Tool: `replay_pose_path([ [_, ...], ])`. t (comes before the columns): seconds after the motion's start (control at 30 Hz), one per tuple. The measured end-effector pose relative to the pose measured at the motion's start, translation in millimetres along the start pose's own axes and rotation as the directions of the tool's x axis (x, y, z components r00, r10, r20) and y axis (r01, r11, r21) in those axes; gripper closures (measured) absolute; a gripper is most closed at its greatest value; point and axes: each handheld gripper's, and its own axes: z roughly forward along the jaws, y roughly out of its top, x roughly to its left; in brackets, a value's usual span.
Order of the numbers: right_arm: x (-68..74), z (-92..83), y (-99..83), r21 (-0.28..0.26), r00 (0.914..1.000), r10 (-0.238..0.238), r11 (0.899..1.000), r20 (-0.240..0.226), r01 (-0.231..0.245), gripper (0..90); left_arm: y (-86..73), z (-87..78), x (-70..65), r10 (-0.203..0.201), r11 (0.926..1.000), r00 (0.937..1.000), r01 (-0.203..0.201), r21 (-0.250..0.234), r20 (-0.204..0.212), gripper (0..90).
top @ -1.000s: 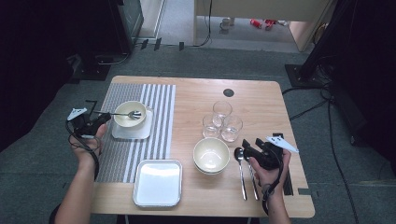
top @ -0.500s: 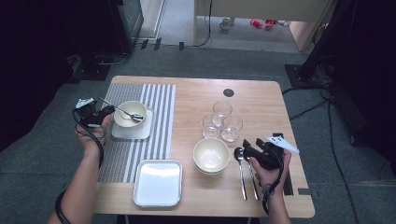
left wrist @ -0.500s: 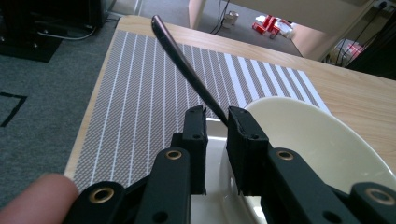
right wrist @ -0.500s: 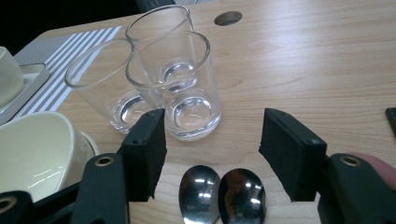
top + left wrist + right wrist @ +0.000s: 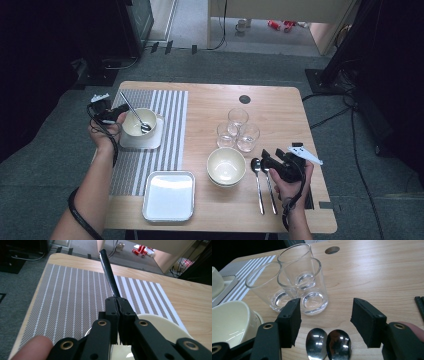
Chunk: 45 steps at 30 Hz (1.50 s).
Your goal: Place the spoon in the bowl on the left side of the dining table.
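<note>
My left gripper (image 5: 117, 114) is at the table's left edge, shut on the dark handle of a spoon (image 5: 131, 111). Its jaws have just been closing on that handle (image 5: 109, 273). The spoon slants down into a cream bowl (image 5: 136, 125), which stands on a small white square plate (image 5: 129, 143) on the striped placemat (image 5: 167, 125). At the front right my right gripper (image 5: 264, 159) is open, with its jaws on either side of the bowls of two spoons (image 5: 316, 343) that lie side by side on the wood. Nothing is between its pads.
Three clear glasses (image 5: 238, 129) stand grouped at mid-table, just beyond my right gripper (image 5: 325, 312). Stacked cream bowls (image 5: 226, 167) sit left of the two spoons. A white square tray (image 5: 169, 196) lies at the front, partly on the placemat. A round cable hole (image 5: 244, 99) is at the back.
My left hand has moved away from the person and a little right, swinging the spoon's handle from pointing left to pointing up and back. The right hand has stayed still.
</note>
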Motion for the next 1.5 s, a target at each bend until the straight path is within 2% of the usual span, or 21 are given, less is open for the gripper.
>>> replay_pose_path([
  [0.07, -1.6, -0.7, 0.4, -0.003, 1.0000, 0.003, 1.000, 0.000, -0.003, 40.8, 0.5, 0.5, -1.8, 0.002, 1.0000, 1.0000, -0.002, -0.001, 0.007, 85.7],
  [0.2, -3.8, -1.1, 0.5, -0.002, 0.9999, 0.010, 1.000, 0.003, -0.010, 40.9, 1.1, 8.4, -5.4, 0.042, 0.9987, 0.9991, -0.042, 0.027, 0.000, 86.2],
  [0.3, -3.0, -2.9, 1.1, -0.006, 0.9999, 0.011, 1.000, 0.000, -0.011, 40.9, 3.5, 10.0, -8.3, 0.015, 0.9998, 0.9998, -0.015, 0.016, 0.012, 87.1],
  [0.47, -6.4, -4.3, 1.6, -0.010, 0.9999, 0.012, 1.000, 0.001, -0.012, 40.9, -0.5, 3.4, -14.1, 0.038, 0.9993, 0.9991, -0.038, -0.005, 0.020, 74.1],
  [0.5, -7.4, -4.3, 1.5, -0.009, 0.9999, 0.016, 1.000, 0.004, -0.016, 40.9, -1.8, 0.5, -13.0, 0.035, 0.9993, 0.9990, -0.034, -0.017, 0.027, 72.5],
  [0.57, -9.0, -4.9, 1.7, -0.009, 0.9998, 0.019, 1.000, 0.006, -0.019, 40.9, -4.4, -5.3, -9.4, 0.032, 0.9993, 0.9977, -0.031, -0.021, 0.059, 74.9],
  [0.63, -8.8, -6.5, 2.7, -0.010, 0.9997, 0.022, 1.000, 0.005, -0.022, 40.9, -6.5, -12.5, -7.1, 0.034, 0.9990, 0.9947, -0.031, -0.034, 0.097, 70.1],
  [0.73, -9.2, -8.8, 4.4, -0.017, 0.9999, 0.014, 1.000, 0.005, -0.014, 41.0, -5.8, -26.6, -8.5, 0.062, 0.9972, 0.9916, -0.057, -0.050, 0.113, 57.7],
  [0.8, -11.5, -9.9, 5.1, -0.019, 0.9999, 0.013, 1.000, 0.008, -0.012, 41.4, -3.5, -37.4, -10.7, 0.063, 0.9963, 0.9936, -0.058, -0.063, 0.094, 49.3],
  [0.87, -14.6, -11.2, 5.6, -0.021, 0.9998, 0.017, 1.000, 0.011, -0.017, 41.4, -1.7, -47.7, -13.6, 0.069, 0.9958, 0.9928, -0.062, -0.068, 0.098, 47.2],
  [0.93, -16.3, -13.0, 5.8, -0.017, 0.9998, 0.007, 1.000, 0.018, -0.007, 41.4, -1.5, -58.3, -19.4, 0.092, 0.9942, 0.9900, -0.086, -0.066, 0.107, 43.9],
  [1.03, -19.0, -14.5, 6.2, -0.014, 0.9996, -0.005, 1.000, 0.027, 0.006, 41.4, -5.1, -74.0, -30.6, 0.133, 0.9893, 0.9832, -0.124, -0.076, 0.125, 37.9],
  [1.23, -24.7, -17.3, 7.3, -0.006, 0.9996, 0.007, 1.000, 0.029, -0.007, 41.7, -18.5, -96.1, -47.0, 0.142, 0.9877, 0.9781, -0.131, -0.086, 0.151, 35.4],
  [1.3, -27.6, -19.3, 7.6, -0.005, 0.9997, 0.002, 1.000, 0.025, -0.002, 43.2, -24.5, -102.5, -52.5, 0.157, 0.9854, 0.9755, -0.145, -0.090, 0.154, 35.3],
  [1.37, -30.9, -22.6, 5.3, 0.001, 0.9996, -0.010, 1.000, 0.028, 0.010, 45.2, -31.6, -108.8, -57.5, 0.163, 0.9844, 0.9726, -0.149, -0.095, 0.166, 35.5],
  [1.5, -40.3, -29.0, -4.1, 0.004, 0.9987, -0.009, 1.000, 0.050, 0.009, 50.5, -51.4, -117.4, -68.0, 0.155, 0.9852, 0.9713, -0.139, -0.100, 0.180, 35.9],
])
